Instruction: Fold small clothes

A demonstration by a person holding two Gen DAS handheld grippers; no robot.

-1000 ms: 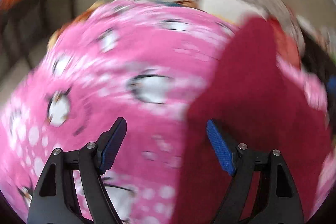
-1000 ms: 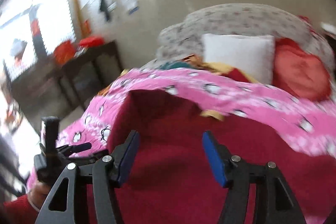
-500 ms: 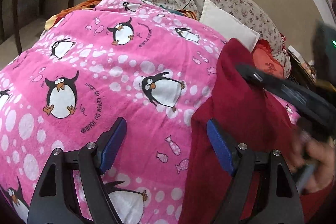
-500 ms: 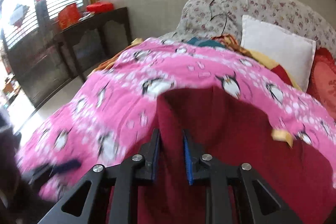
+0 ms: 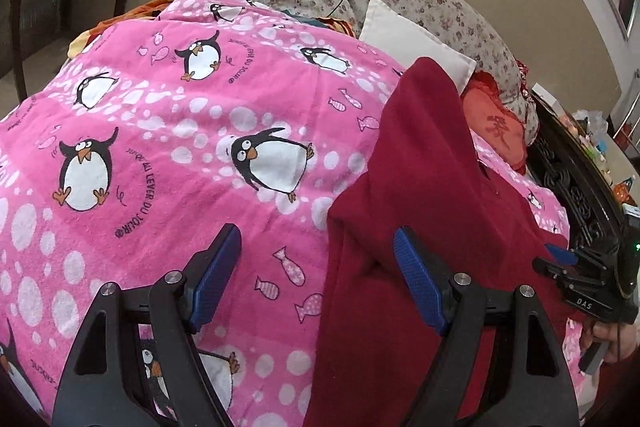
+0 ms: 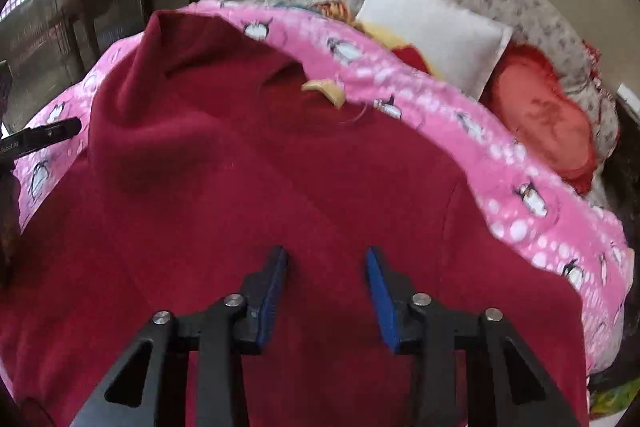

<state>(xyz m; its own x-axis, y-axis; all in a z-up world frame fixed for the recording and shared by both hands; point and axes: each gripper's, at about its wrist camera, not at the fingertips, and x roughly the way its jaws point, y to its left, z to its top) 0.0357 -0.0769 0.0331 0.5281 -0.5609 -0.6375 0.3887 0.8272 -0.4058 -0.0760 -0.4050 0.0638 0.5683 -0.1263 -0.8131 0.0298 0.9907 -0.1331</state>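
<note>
Now left gripper [image 5: 316, 275] angled down, jaws apart, over blanket [image 5: 160, 147].

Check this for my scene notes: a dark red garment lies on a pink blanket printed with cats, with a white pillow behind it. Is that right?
Not quite. The blanket is printed with penguins, not cats, as the left wrist view shows clearly. The rest holds: the dark red garment lies on the pink blanket, with the white pillow behind it.
</note>
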